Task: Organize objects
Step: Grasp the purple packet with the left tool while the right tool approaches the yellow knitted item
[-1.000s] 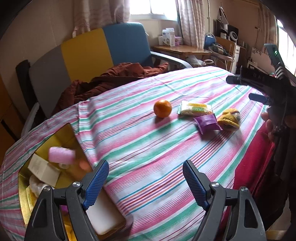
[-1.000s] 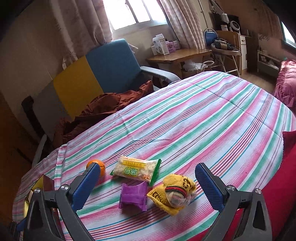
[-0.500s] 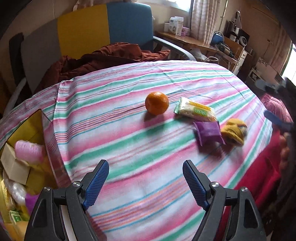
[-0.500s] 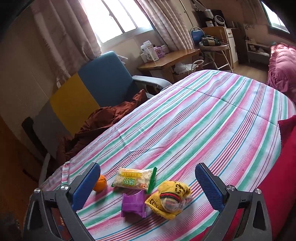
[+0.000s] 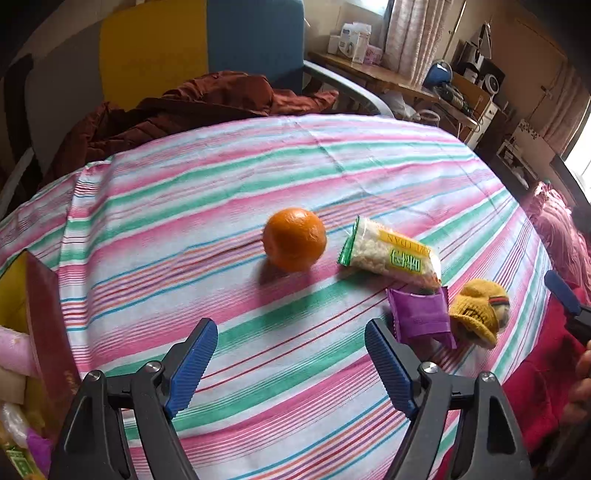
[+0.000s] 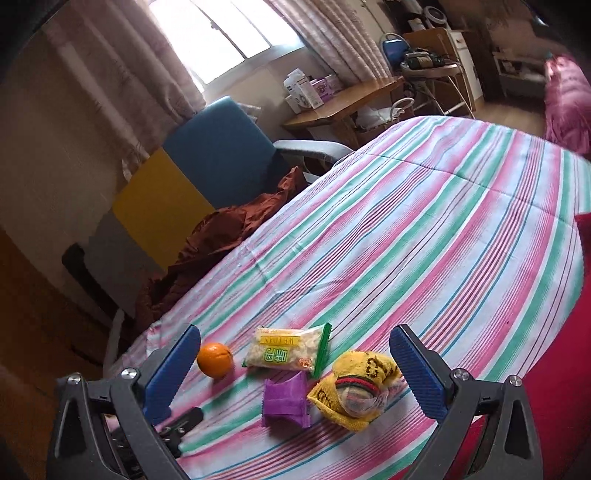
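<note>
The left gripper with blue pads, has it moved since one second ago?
Yes. The left gripper moved forward toward the round orange fruit, which looks larger and nearer; the gold box slid to the left edge.

The left wrist view looks from low over the near edge of the bed [image 5: 229, 192], facing across the striped cover toward the chair [image 5: 207, 44] and desk [image 5: 373, 70] beyond the far edge, close to the orange [image 5: 294, 239]. The right wrist view sits higher and further back near the same edge, facing the window [image 6: 218, 33]. Both share the orange [image 6: 215, 359], rice snack pack [image 6: 286, 352], purple packet [image 6: 286, 399], yellow knit bundle [image 6: 354, 387], chair and desk. The rice snack pack [image 5: 391, 256], purple packet [image 5: 421, 315] and yellow knit bundle [image 5: 478, 314] lie right of centre in the left view.
</note>
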Demonstrator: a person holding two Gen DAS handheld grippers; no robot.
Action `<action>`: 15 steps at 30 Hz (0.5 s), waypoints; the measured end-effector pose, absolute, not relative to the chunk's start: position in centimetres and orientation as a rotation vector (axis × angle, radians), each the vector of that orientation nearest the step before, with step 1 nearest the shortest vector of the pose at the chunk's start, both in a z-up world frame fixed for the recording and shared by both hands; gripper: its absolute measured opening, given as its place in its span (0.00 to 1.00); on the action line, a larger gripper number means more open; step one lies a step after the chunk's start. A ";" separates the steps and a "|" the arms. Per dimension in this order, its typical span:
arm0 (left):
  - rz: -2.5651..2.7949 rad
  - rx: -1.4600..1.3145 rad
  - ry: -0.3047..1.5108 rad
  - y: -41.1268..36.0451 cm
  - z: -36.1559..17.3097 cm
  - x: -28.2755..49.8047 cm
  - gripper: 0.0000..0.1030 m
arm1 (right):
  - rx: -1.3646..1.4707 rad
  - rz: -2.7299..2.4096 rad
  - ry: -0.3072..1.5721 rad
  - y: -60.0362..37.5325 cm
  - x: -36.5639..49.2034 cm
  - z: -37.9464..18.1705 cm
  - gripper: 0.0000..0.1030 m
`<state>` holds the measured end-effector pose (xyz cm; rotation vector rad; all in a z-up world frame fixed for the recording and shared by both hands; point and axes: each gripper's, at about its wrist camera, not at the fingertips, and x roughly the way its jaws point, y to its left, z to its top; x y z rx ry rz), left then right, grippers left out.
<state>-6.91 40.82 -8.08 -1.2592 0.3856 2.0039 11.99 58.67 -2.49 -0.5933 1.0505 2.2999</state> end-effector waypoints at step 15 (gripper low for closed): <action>1.786 -1.207 0.342 46.0 -8.4 -2.9 0.81 | -0.538 2.248 1.288 60.4 12.7 -4.1 1.00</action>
